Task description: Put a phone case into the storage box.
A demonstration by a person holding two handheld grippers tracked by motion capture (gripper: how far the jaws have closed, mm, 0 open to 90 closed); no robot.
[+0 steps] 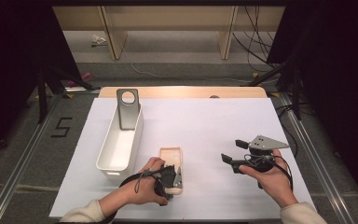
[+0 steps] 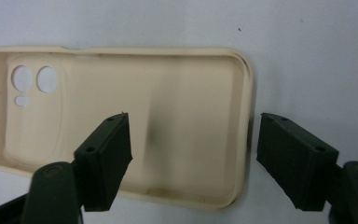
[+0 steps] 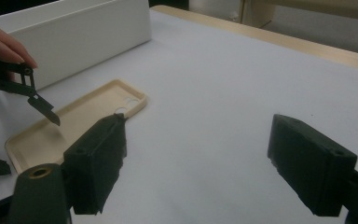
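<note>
On the white table (image 1: 205, 121), the bin (image 1: 106, 158) holds a grey plate (image 1: 128, 109); both grippers gape over nothing.

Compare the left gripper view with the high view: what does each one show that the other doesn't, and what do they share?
The left gripper view alone shows the phone case's two round camera cutouts and its hollow inside facing up, one jaw over the case and one outside its long edge. The high view alone shows the white bin with a grey case propped in it, and the right gripper, open and apart. Both show the beige phone case on the white table sheet, with the left gripper open over it.
</note>
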